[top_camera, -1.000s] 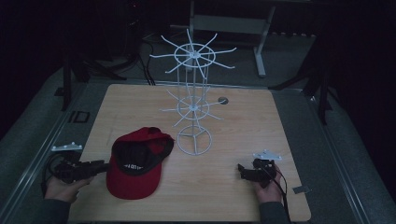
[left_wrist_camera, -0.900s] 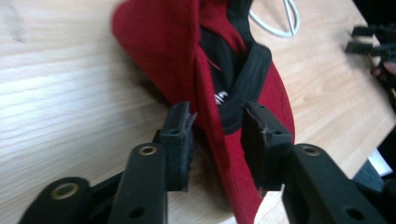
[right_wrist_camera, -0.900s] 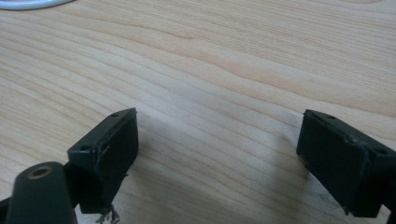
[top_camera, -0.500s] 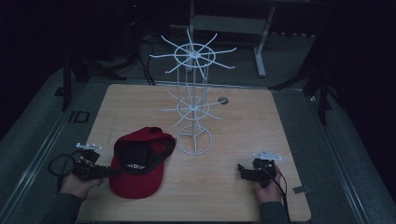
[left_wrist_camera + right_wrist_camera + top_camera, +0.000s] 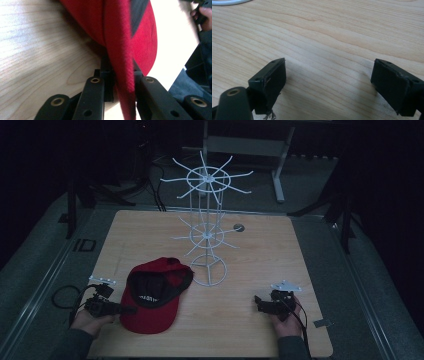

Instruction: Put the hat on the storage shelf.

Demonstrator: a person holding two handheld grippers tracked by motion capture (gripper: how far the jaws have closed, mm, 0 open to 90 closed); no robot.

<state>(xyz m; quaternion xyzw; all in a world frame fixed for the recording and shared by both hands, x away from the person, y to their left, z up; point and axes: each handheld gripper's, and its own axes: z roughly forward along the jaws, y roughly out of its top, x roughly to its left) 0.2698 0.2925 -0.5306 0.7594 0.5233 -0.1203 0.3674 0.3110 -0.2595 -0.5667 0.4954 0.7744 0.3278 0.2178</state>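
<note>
Left gripper [image 5: 131, 310] sits at the near-left of the table [image 5: 300, 250], jaws just closed on the cap [image 5: 152, 297] — in the left gripper view the red brim edge [image 5: 120, 65] runs straight down between the 2 black jaws, which pinch it on both sides. Cap lies crown-down beside the gripper, opening up, black lining showing, brim toward the near edge. Just right of the cap stands the white wire rack [image 5: 207, 227], 2 tiers of hook arms, base ring close to the cap's crown.

Right gripper [image 5: 257, 302] rests near the near-right edge, well apart from cap and rack. Its jaws are spread wide with bare wood between them [image 5: 329, 75], holding nothing.

Risks, as I judge them: grip is on a thin fabric edge only — cap could slip out or fold and hang limp when lifted. Swinging it toward the rack, the dangling crown could snag a lower arm or knock the light rack over, since the right gripper isn't steadying it.
</note>
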